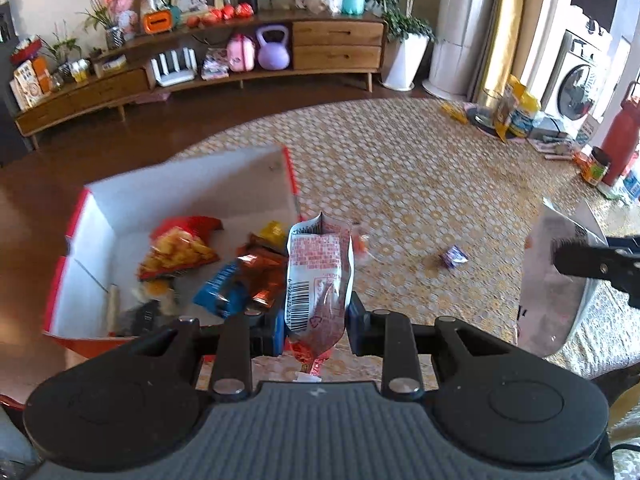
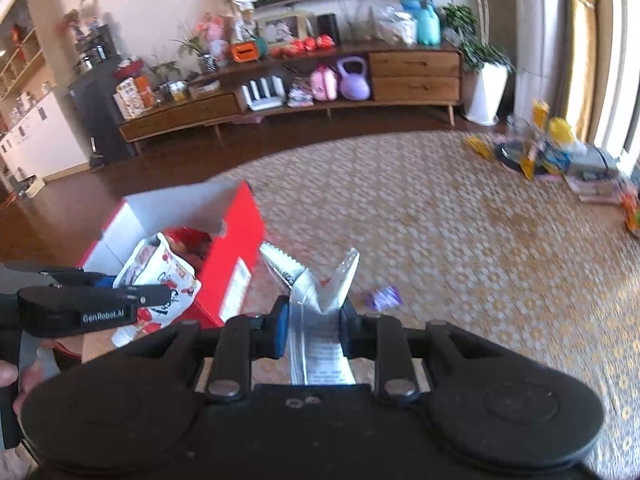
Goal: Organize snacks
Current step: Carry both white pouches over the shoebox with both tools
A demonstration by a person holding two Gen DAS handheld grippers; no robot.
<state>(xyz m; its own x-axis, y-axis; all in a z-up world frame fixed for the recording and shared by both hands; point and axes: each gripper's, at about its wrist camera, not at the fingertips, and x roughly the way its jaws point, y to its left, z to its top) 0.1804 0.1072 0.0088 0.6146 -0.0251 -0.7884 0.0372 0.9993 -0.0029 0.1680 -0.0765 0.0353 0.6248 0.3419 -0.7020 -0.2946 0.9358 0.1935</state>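
My left gripper (image 1: 316, 322) is shut on a red-and-white snack packet (image 1: 318, 276), barcode side toward the camera, held just right of the red box's edge. The red box (image 1: 90, 204) with white inside holds several snack bags, among them an orange chips bag (image 1: 178, 250) and a blue one (image 1: 220, 290). My right gripper (image 2: 314, 322) is shut on a silver packet (image 2: 320, 284) with a serrated top, right of the red box (image 2: 236, 236). In the right wrist view the left gripper (image 2: 154, 296) shows at left with its white-and-red packet (image 2: 160, 272). The silver packet (image 1: 556, 280) appears at right in the left wrist view.
A small purple wrapper (image 1: 454, 258) lies on the patterned gold tablecloth (image 1: 420, 184). Bottles, a jar (image 1: 598, 164) and yellow packets crowd the far right of the table. A wooden sideboard (image 1: 336, 46) runs along the back wall. A person's hand (image 2: 8, 376) shows at lower left.
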